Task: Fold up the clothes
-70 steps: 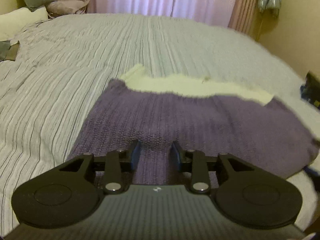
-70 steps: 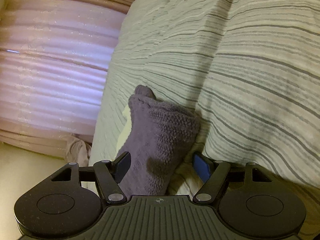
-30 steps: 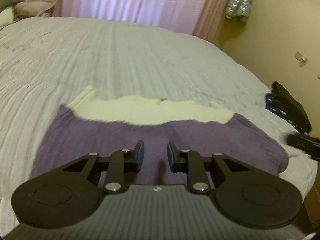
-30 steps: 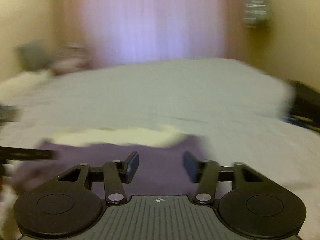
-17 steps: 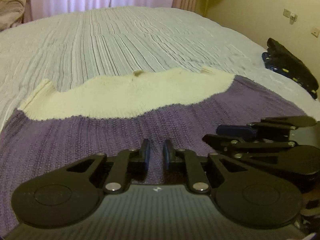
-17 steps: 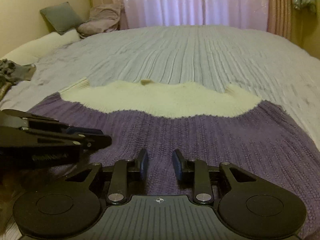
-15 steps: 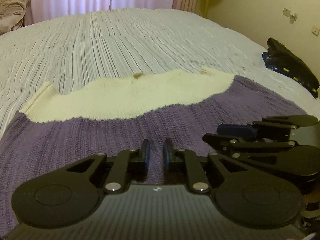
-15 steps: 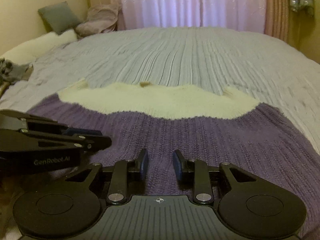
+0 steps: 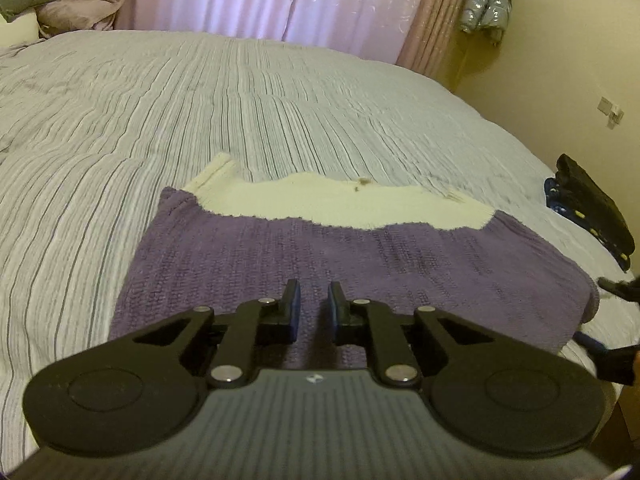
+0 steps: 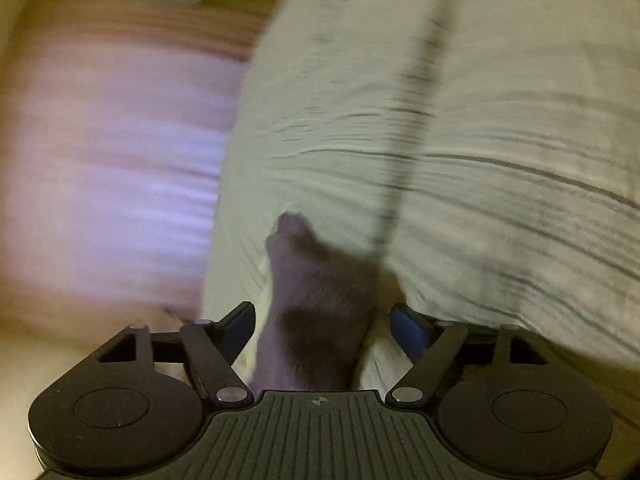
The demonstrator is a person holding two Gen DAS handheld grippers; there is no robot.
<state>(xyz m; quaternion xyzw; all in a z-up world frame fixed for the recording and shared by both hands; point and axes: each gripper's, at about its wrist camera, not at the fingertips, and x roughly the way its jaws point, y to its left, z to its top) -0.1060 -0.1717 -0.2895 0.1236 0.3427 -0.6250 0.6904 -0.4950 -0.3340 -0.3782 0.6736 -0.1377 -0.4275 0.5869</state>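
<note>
A purple knit sweater point(image 9: 344, 252) with a cream band along its far edge lies folded flat on the striped bed point(image 9: 200, 92). My left gripper point(image 9: 314, 306) hovers over its near edge, jaws nearly closed with a narrow gap and nothing between them. My right gripper point(image 10: 322, 322) is open wide at the sweater's right end; a bunched purple fold of the sweater point(image 10: 316, 292) sits between its fingers, not clamped. The right wrist view is blurred and rotated. Part of the right gripper point(image 9: 616, 344) shows at the left wrist view's right edge.
Dark objects point(image 9: 588, 208) lie at the bed's right edge. Pink curtains point(image 9: 280, 4) hang behind the bed. Pillows and a bundled blanket point(image 9: 80, 0) sit at the far left. A silver jacket point(image 9: 484, 8) hangs on the yellow wall.
My right gripper has swung from the sweater's near edge to its right end, rotated, and opened wide around a bunched fold. My left gripper has pulled back and turned slightly left.
</note>
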